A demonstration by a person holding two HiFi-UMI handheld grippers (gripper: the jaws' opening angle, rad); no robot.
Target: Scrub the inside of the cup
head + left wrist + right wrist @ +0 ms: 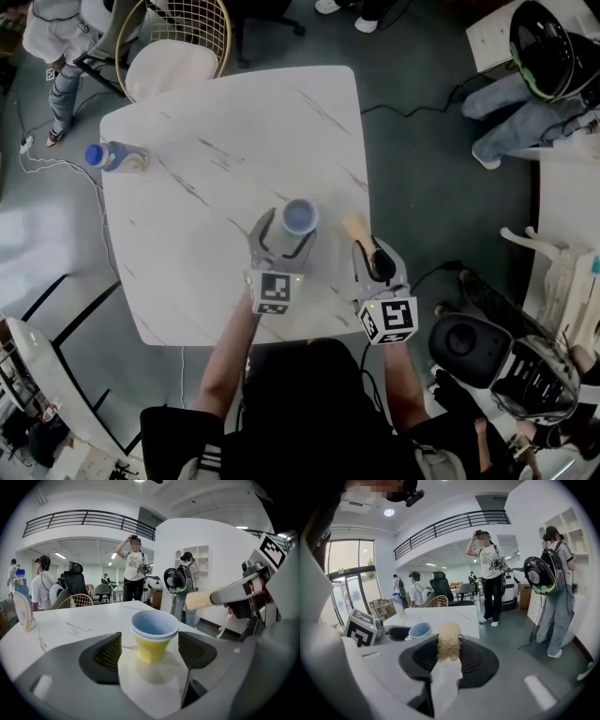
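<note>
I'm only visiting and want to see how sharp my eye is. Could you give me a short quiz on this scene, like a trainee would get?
1. True or false: the left gripper is clamped on the cup.
2. What does the right gripper hold? A) a bottle B) a brush C) nothing
3. Fill in: seen from the person, the bottle stands near the table's ____ edge.
Key: 1 false, its jaws stand apart either side of the cup; 2 B; 3 left.

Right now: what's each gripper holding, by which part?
Right gripper grips the brush by its handle. Left gripper holds nothing: the cup stands free between its fingers.
</note>
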